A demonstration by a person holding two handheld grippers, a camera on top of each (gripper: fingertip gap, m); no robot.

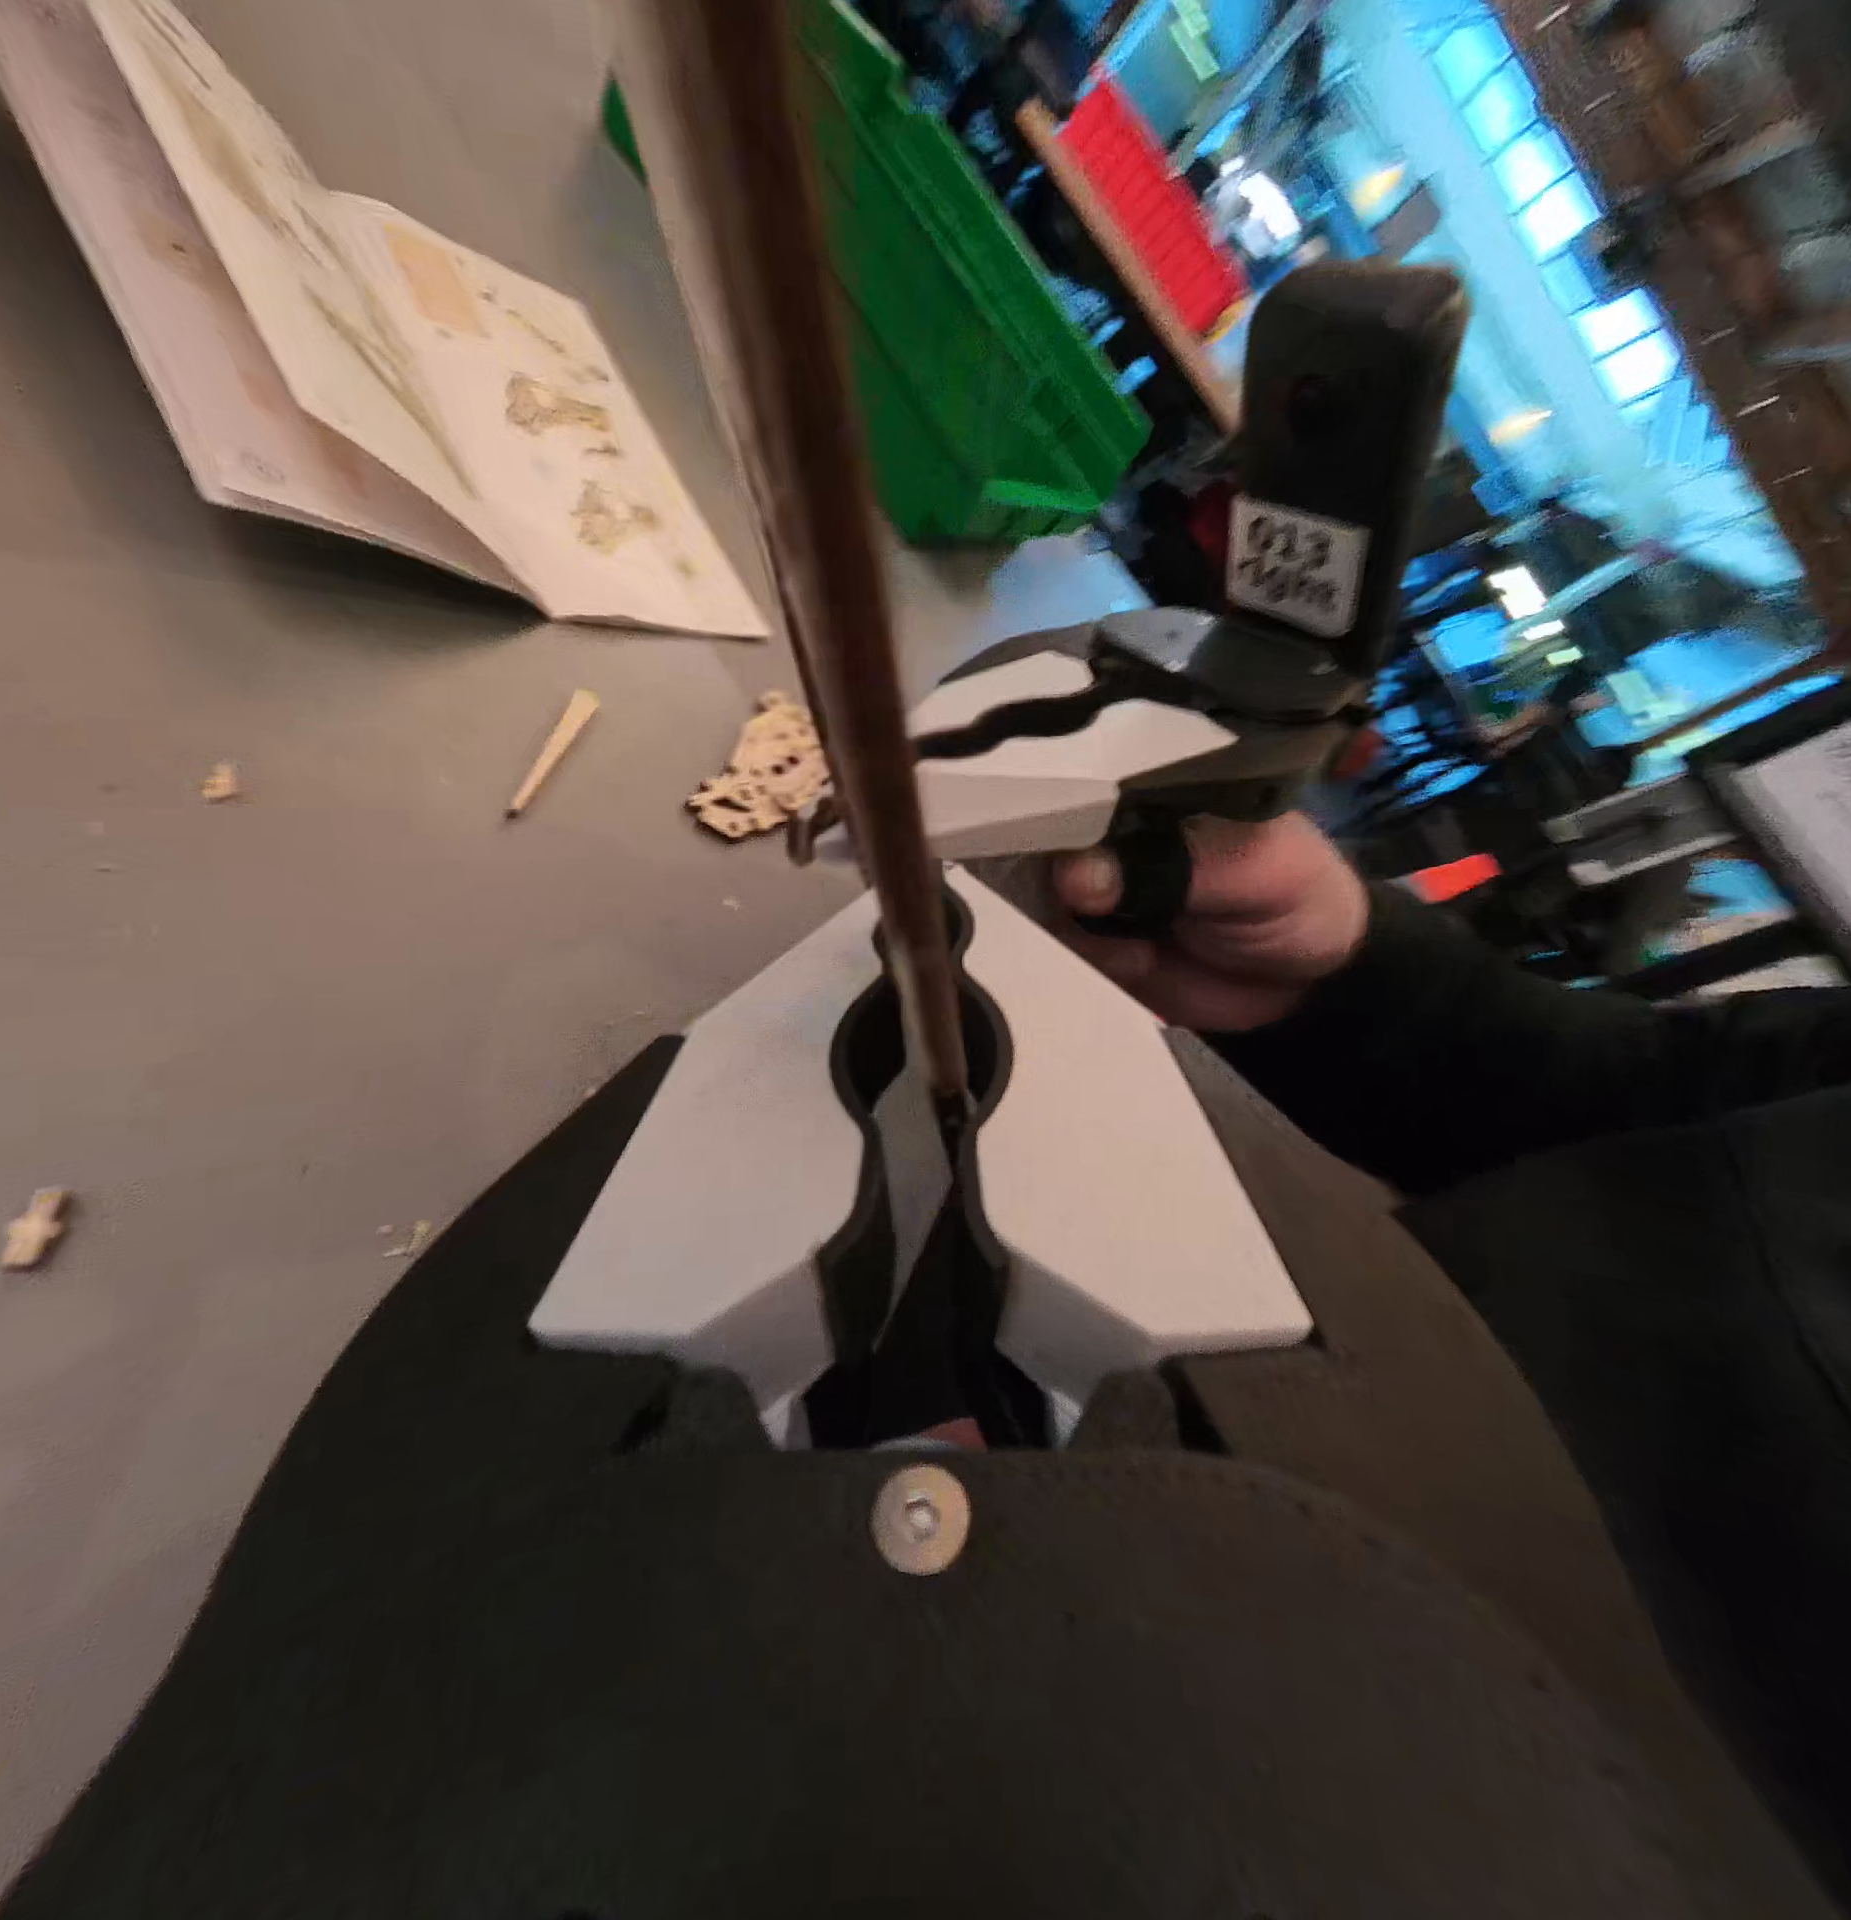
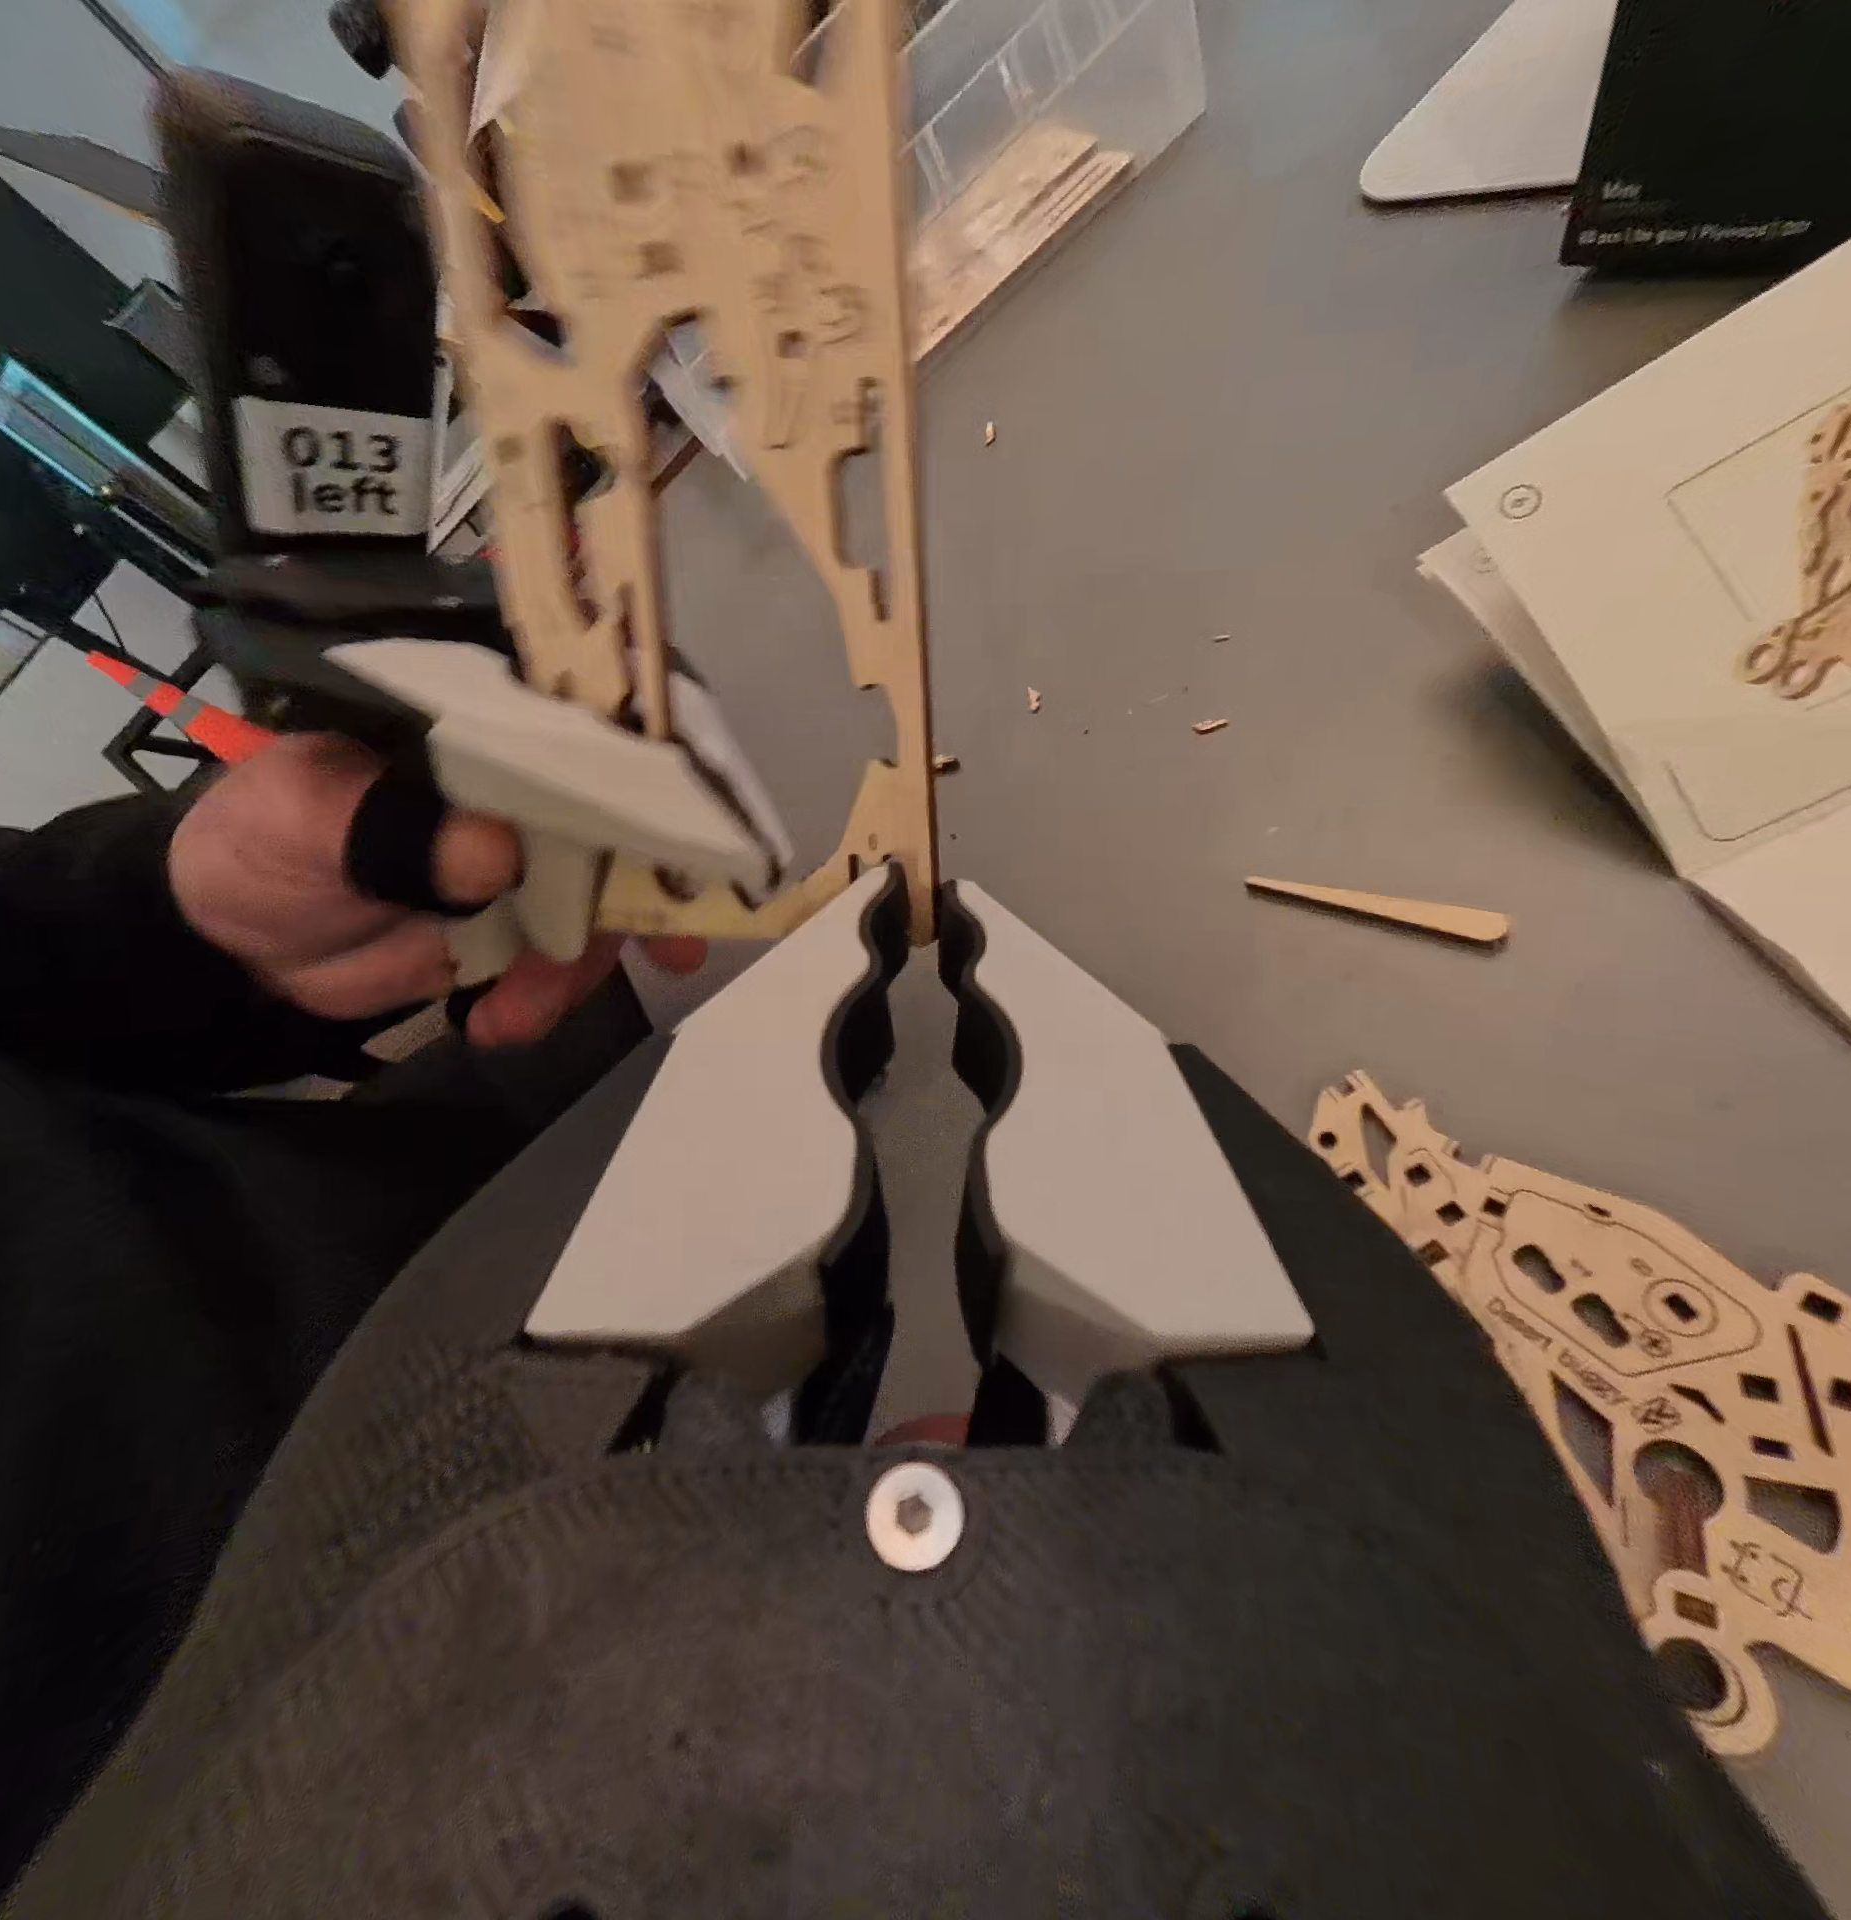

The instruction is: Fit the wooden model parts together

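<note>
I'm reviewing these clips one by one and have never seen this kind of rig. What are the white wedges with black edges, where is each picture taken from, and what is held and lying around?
There is no robot here. A person holds a hand-held gripper in each hand, and a camera on each looks forward along its two white fingers with black pads.

In the left wrist view, the left hand-held gripper is closed on a thin wooden sheet, seen edge-on as a dark strip. The right one shows beyond, with the person's hand.

In the right wrist view, the right hand-held gripper pinches the same sheet's lower edge, now seen as pale laser-cut plywood; the left one grips it lower left.

On the grey table lie another cut sheet, a wooden stick, instruction pages, wood crumbs, a black box and a green bin.
</note>
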